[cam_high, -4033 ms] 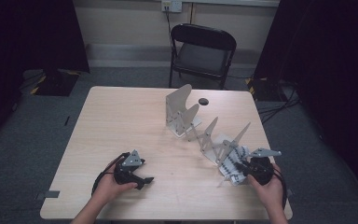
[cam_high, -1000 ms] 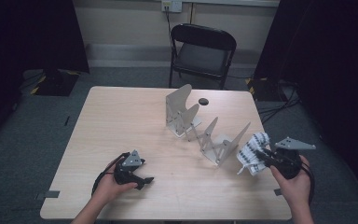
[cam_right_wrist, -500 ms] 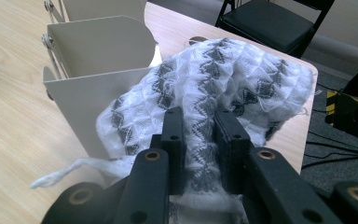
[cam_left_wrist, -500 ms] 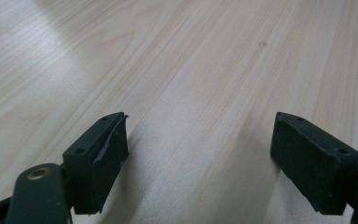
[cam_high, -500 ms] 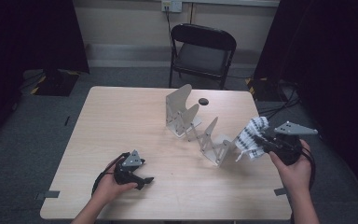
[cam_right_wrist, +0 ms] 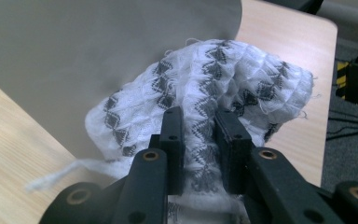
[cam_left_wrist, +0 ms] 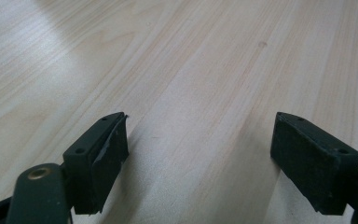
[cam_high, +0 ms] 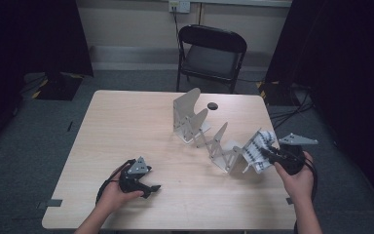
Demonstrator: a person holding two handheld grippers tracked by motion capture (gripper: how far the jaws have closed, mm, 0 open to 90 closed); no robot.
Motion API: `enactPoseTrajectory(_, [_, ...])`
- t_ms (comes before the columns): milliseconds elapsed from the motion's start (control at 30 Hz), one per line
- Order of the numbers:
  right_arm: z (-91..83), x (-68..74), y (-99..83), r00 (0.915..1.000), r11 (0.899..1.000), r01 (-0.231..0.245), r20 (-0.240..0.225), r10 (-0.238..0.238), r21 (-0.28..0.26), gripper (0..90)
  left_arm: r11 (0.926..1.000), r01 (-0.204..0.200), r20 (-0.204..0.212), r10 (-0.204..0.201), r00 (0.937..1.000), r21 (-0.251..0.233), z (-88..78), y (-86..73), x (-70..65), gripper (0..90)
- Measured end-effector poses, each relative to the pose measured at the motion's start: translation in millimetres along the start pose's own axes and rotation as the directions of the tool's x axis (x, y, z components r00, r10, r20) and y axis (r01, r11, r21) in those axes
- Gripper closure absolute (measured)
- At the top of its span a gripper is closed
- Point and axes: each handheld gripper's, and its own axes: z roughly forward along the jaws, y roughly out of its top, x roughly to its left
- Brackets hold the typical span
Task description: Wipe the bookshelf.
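A white knitted cloth with a dark diamond pattern [cam_right_wrist: 205,88] is held by the right gripper [cam_right_wrist: 200,140], its jaws clenched on a bunched fold of the fabric. In the high view the cloth [cam_high: 257,148] is seen at the right end of a grey zigzag rack of upright metal plates [cam_high: 209,134], against its last plate and above the tabletop [cam_high: 126,126] near the right edge. In the right gripper view that plate rises as a broad grey sheet [cam_right_wrist: 74,51] just behind the cloth.

The cloth is judged light, soft and limp — it drapes to either side of the jaws, and loose threads and a frayed strand hang from its edge. Little force is needed to carry it, but no shape is kept by it: whatever lies outside the grip will sag and may catch on a plate edge. The loose knit can also be snagged or pulled out of shape, so dragging across the metal is best avoided. Hold is best taken on a gathered fold of several layers, as it is here, since a single thin edge could slip out from between the pads.

The left gripper [cam_high: 135,178] is rested on the tabletop near the front left — its jaws are spread wide, with only bare wood [cam_left_wrist: 191,93] seen between them.
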Motion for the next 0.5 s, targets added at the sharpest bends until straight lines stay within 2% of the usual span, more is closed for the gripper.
enactPoseTrajectory(267, [28.6, -6.7, -20.9, 0.9998, 0.999, -0.012, 0.016, 0.011, 0.039, 72.0, 1.0, 0.0, 0.0, 0.0, 1.0, 0.0, 0.0, 0.0, 0.0, 18.6])
enactPoseTrajectory(500, [48.3, -2.8, -31.5, 0.9998, 0.996, -0.001, 0.022, -0.001, 0.087, 68.3, 1.0, 0.0, 0.0, 0.0, 1.0, -0.001, 0.0, 0.0, 0.0, 18.6])
